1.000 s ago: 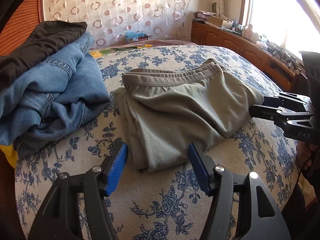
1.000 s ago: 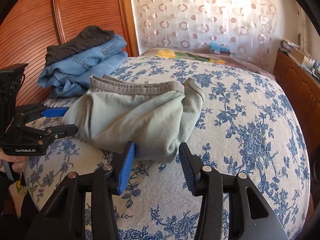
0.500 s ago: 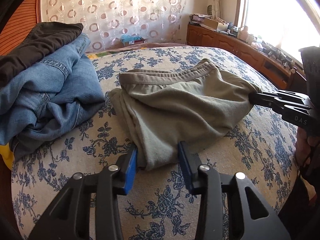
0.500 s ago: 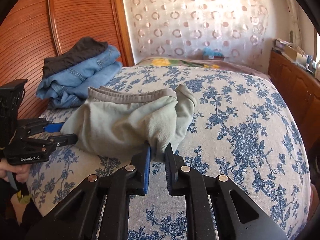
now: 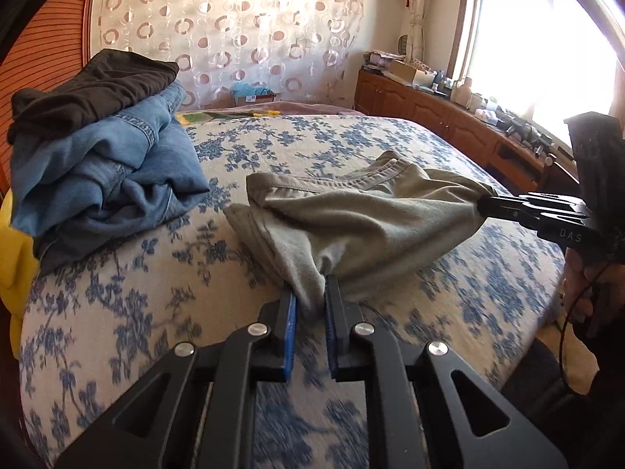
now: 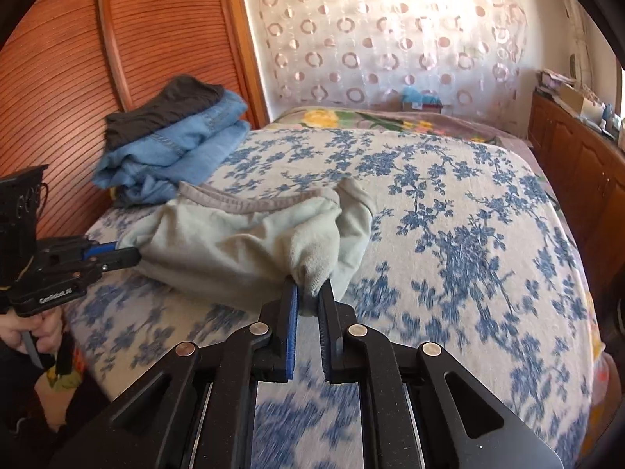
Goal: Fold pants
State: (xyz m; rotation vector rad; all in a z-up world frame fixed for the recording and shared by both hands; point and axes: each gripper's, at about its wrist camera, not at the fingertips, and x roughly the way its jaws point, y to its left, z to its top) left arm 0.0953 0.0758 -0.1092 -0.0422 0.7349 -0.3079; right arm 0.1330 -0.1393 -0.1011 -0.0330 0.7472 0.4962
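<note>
Since a second ago both grippers have gone from standing open just short of the near edge of the folded grey-green pants to pinching that edge. In the left wrist view, the left gripper has a bunched near corner of the cloth between its blue pads, and its jaws are closing on it. In the right wrist view, the right gripper is clamped tight on the other near corner, with a small peak of fabric standing up between the fingers.

The pants lie directly ahead of both grippers on the blue-flowered bedspread, waistband on the far side. Their near edge has lifted slightly off the bed and the cloth is pulled taut between the two grips; before, it lay slack and flat. Each gripper shows in the other's view, off to the side at its own corner.

Beyond and to the left of the left gripper sits a stack of folded blue jeans with a dark garment on top, well apart from the pants.

With both corners now held, the next fold, probably carrying the near edge over toward the waistband, looks ready to begin.
</note>
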